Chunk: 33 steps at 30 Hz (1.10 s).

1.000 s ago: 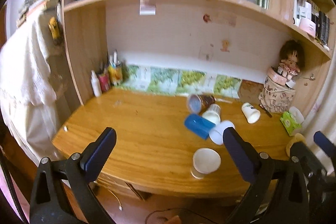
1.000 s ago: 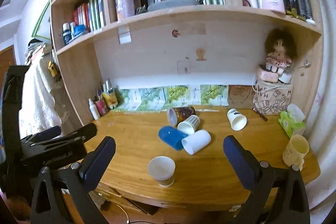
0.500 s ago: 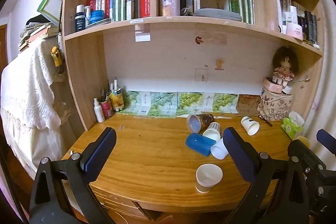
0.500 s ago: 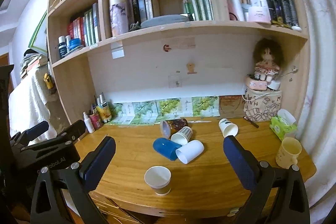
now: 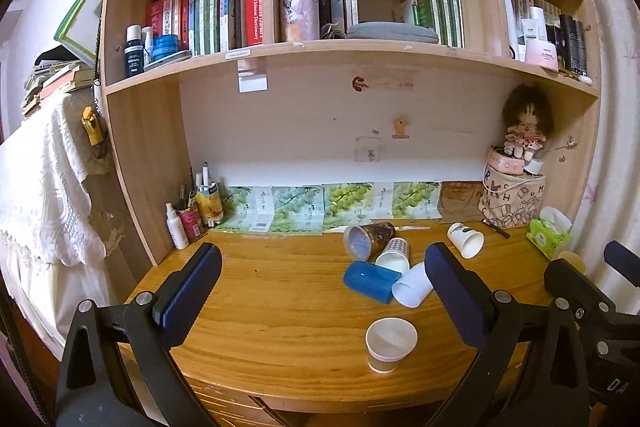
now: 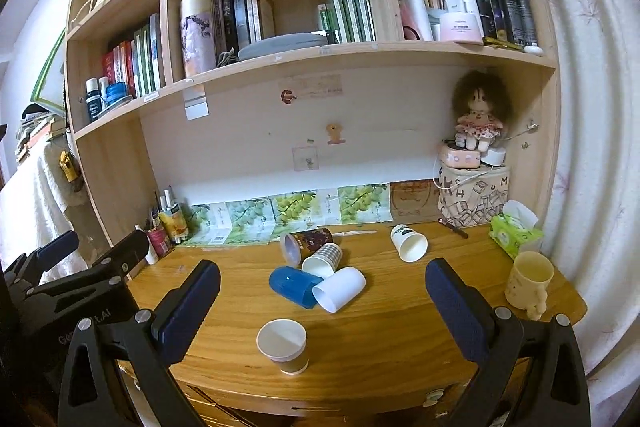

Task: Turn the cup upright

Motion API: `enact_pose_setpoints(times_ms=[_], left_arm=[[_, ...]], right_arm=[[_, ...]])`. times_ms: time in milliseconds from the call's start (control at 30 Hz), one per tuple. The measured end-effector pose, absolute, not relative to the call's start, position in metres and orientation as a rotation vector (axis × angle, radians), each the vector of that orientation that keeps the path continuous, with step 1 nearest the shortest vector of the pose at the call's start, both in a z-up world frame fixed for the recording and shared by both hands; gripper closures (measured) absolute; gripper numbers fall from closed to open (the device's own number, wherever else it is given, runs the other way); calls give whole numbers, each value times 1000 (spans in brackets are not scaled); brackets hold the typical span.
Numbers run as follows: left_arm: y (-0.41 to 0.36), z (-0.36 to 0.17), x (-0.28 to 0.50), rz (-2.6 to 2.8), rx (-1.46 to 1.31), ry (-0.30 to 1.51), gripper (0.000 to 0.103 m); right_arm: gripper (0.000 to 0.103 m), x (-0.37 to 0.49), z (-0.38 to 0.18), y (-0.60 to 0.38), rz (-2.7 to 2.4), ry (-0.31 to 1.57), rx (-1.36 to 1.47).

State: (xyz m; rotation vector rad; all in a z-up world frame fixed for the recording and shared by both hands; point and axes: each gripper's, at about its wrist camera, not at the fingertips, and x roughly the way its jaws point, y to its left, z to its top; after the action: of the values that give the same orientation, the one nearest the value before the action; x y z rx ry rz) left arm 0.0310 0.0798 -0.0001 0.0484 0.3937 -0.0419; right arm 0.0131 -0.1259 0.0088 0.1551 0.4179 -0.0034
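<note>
Several cups lie on their sides in a cluster on the wooden desk (image 5: 280,307): a blue cup (image 5: 370,281) (image 6: 293,285), a white cup (image 5: 412,291) (image 6: 340,289), a checked paper cup (image 5: 394,255) (image 6: 323,259) and a dark printed cup (image 5: 368,237) (image 6: 306,243). Another white paper cup (image 5: 466,245) (image 6: 409,243) lies apart at the back right. A paper cup (image 5: 390,343) (image 6: 284,345) stands upright near the front edge. My left gripper (image 5: 320,301) and right gripper (image 6: 320,303) are open, empty, held back off the desk's front.
A yellow mug (image 6: 528,283) stands upright at the desk's right end, beside a green tissue pack (image 6: 514,231). A doll on a printed bag (image 6: 474,195) fills the back right corner. Bottles and pens (image 5: 192,215) stand at the back left. Bookshelves hang above.
Both grippers have tilted upward and pulled back, so the desk and cups sit lower and smaller in both views. No cup has moved.
</note>
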Motion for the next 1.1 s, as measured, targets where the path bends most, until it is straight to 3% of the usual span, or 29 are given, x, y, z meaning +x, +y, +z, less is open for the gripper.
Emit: enact_pose_setpoints(times_ms=[1100], left_arm=[[70,-6,46,-38,44,428,1]], right_arm=[[0,41,-3,-128,17,513,119]])
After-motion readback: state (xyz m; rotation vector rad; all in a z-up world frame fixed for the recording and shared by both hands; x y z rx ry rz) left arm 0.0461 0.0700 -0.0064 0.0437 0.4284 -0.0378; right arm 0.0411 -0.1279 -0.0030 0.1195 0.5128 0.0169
